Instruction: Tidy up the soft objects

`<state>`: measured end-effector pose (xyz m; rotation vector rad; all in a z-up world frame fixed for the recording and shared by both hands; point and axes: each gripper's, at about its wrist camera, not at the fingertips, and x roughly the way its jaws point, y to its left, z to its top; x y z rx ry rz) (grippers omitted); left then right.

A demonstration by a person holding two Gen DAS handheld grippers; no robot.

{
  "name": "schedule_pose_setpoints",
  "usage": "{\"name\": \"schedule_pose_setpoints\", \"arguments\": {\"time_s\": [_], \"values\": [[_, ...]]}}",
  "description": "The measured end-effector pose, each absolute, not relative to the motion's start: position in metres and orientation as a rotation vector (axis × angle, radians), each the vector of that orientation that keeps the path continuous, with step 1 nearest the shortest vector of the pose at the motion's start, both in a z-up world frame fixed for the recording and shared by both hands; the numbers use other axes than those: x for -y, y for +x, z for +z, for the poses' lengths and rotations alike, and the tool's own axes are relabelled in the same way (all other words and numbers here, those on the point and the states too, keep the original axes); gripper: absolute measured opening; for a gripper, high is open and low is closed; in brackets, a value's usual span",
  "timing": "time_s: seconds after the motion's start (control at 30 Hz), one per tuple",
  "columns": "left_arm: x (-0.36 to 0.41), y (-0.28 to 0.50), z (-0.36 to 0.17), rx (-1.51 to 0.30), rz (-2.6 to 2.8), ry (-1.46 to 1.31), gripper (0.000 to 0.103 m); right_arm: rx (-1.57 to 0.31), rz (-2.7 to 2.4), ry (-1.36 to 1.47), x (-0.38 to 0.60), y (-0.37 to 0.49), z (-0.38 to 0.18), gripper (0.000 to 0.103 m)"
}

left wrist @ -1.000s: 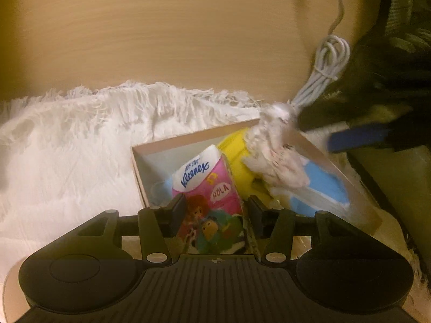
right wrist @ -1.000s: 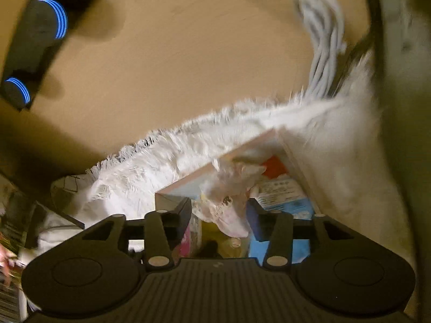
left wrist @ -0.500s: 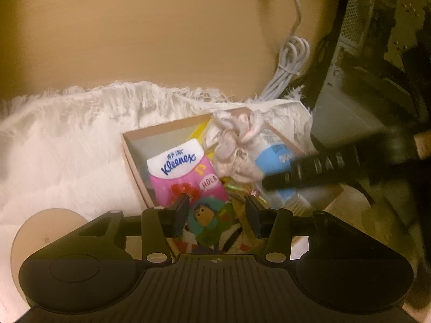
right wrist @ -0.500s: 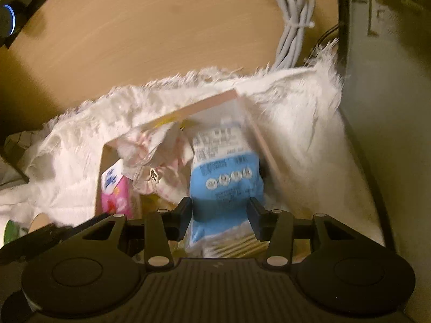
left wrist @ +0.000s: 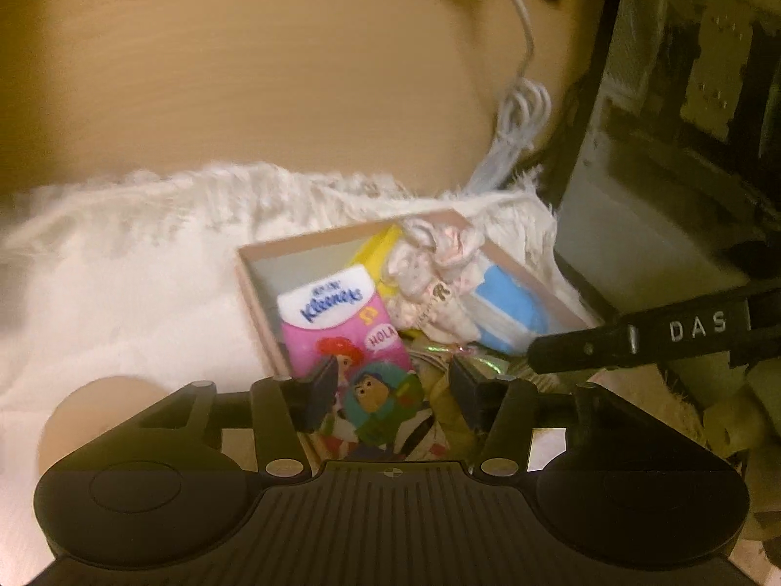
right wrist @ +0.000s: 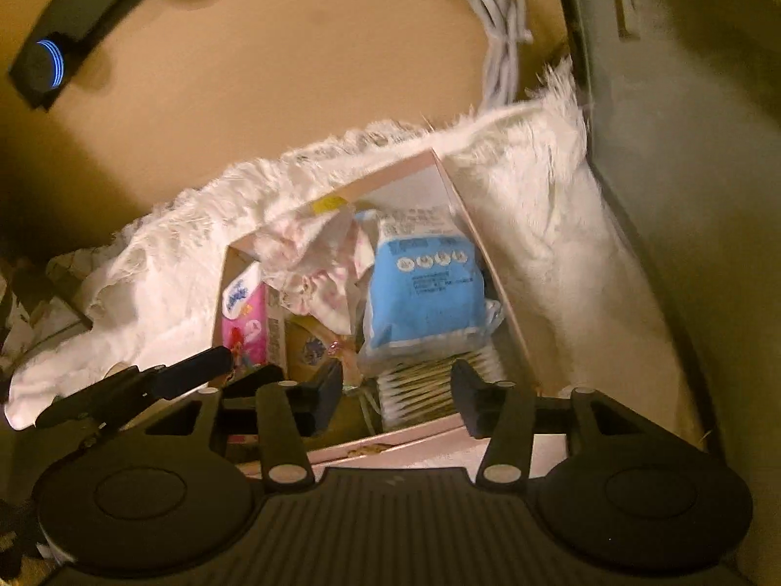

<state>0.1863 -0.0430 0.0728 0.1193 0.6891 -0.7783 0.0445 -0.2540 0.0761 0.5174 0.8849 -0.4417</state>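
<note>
Pink-edged cardboard box [left wrist: 254, 293] sits on white fluffy rug [left wrist: 122, 273], centre of left-wrist frame. Inside box: Kleenex pack [left wrist: 337, 317] at left, crumpled pale cloth [left wrist: 429, 278] in middle, blue-labelled packet [right wrist: 424, 293] at right, cotton pads [right wrist: 429, 386] below packet. Left gripper [left wrist: 393, 390] spread, fingers either side of Kleenex pack's lower end, contact not discernible. Right gripper [right wrist: 398, 390] spread, empty, above box's near edge. White coiled cable [right wrist: 503, 34] on wooden floor, upper right.
</note>
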Motion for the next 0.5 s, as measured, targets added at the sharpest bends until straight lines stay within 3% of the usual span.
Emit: {"name": "schedule_pose_setpoints", "arguments": {"time_s": [0.13, 0.27, 0.5], "values": [[0.02, 0.157, 0.09, -0.605, -0.719, 0.064, 0.056, -0.855, -0.38, 0.376, 0.24, 0.036, 0.09, 0.053], [-0.002, 0.111, 0.094, -0.532, -0.607, 0.029, 0.056, -0.775, -0.344, 0.234, 0.22, 0.013, 0.096, 0.065], [-0.012, 0.056, 0.033, -0.655, -0.354, 0.001, 0.056, -0.829, -0.162, 0.126, 0.189, -0.024, 0.065, 0.069]]}}
